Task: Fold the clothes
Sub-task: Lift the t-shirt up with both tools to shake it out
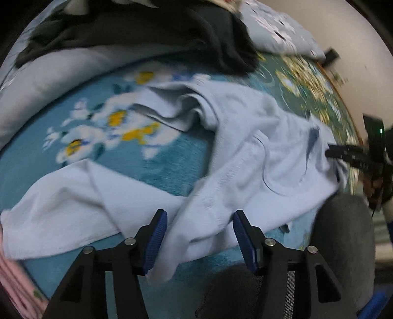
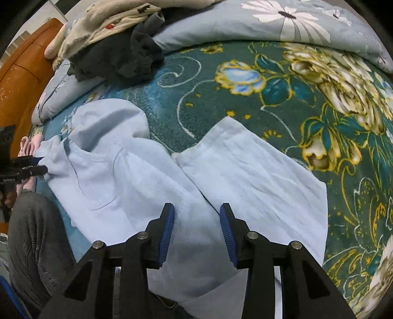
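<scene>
A light blue T-shirt point(image 1: 245, 157) lies rumpled on a teal floral blanket point(image 1: 167, 157). My left gripper point(image 1: 200, 213) hangs open over the shirt's near edge; a fold of cloth runs loosely between its blue pads point(image 1: 157, 240) without being pinched. In the right wrist view the same shirt point(image 2: 137, 184) spreads out with one sleeve point(image 2: 258, 176) laid flat to the right. My right gripper point(image 2: 197, 206) stands open just above the cloth, beside the sleeve seam. Each gripper also shows at the other view's edge, the left gripper point(image 2: 36, 164) and the right gripper point(image 1: 343, 152), both at the shirt's border.
A dark garment pile point(image 2: 118, 61) and a cream patterned one point(image 2: 110, 19) sit at the back on a grey-blue floral quilt point(image 2: 270, 22). A pink garment point(image 1: 14, 282) lies at the near left. A person's grey-trousered knee point(image 2: 36, 233) rests by the shirt. Orange wooden furniture point(image 2: 22, 81) borders the bed.
</scene>
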Available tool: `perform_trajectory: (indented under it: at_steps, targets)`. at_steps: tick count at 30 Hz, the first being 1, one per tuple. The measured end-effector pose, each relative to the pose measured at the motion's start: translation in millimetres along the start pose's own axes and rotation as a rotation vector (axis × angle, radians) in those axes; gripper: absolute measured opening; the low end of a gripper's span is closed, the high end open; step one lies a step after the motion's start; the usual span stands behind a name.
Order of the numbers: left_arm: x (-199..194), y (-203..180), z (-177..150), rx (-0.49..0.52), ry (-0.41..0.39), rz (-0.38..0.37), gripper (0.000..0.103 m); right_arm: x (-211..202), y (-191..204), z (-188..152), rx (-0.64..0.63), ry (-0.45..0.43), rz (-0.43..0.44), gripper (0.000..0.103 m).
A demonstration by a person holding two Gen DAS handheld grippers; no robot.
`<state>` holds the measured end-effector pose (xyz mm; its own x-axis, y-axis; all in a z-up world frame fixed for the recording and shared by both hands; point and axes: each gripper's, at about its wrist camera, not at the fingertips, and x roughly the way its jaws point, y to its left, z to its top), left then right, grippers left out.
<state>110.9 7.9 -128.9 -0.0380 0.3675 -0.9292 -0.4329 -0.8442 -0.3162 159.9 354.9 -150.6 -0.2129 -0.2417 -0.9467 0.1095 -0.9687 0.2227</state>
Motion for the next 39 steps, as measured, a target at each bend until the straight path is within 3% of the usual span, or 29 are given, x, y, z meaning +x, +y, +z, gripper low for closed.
perform_trajectory:
  at_steps: [1,3,5,8,11,18,25,30,37,38,39]
  targets:
    - [0.1,-2.2,-0.2,0.019,0.004,0.002,0.047,0.0,2.2,-0.8,-0.007,0.008,0.007,0.040]
    - [0.3,-4.0,-1.1,0.041,0.015,0.007,0.023,-1.5,6.3,-4.5,-0.027,0.019,0.008,0.039]
    - [-4.2,-6.6,-3.0,0.068,0.004,0.024,0.013,-6.9,8.2,-9.8,-0.021,0.011,-0.013,0.013]
    - [-16.2,-15.0,-6.0,0.117,-0.034,0.049,0.010,-22.5,13.1,-17.3,0.002,-0.014,-0.052,0.006]
    - [-34.3,-26.8,-8.8,0.172,-0.096,0.088,0.010,-48.3,25.5,-22.6,-0.008,-0.068,-0.103,0.004]
    - [-115.1,-48.7,6.0,0.241,-0.351,0.172,0.009,-142.7,52.1,6.9,0.033,-0.315,-0.206,0.003]
    - [-188.7,-53.5,6.4,0.274,-0.562,0.261,0.009,-239.6,113.5,24.9,0.026,-0.544,-0.327,0.003]
    - [-218.7,-33.2,-8.8,0.215,-0.613,0.160,0.006,-268.5,149.2,21.7,0.047,-0.601,-0.351,0.003]
    - [-190.9,-30.2,-35.2,0.246,-0.572,0.169,0.009,-272.4,194.6,13.5,0.041,-0.588,-0.410,0.003]
    - [-184.2,-31.0,-38.1,0.250,-0.562,0.167,0.017,-273.3,198.6,12.2,0.042,-0.587,-0.415,0.003]
    - [-177.6,-31.9,-41.0,0.254,-0.552,0.165,0.032,-275.2,202.5,10.6,0.046,-0.588,-0.416,0.003]
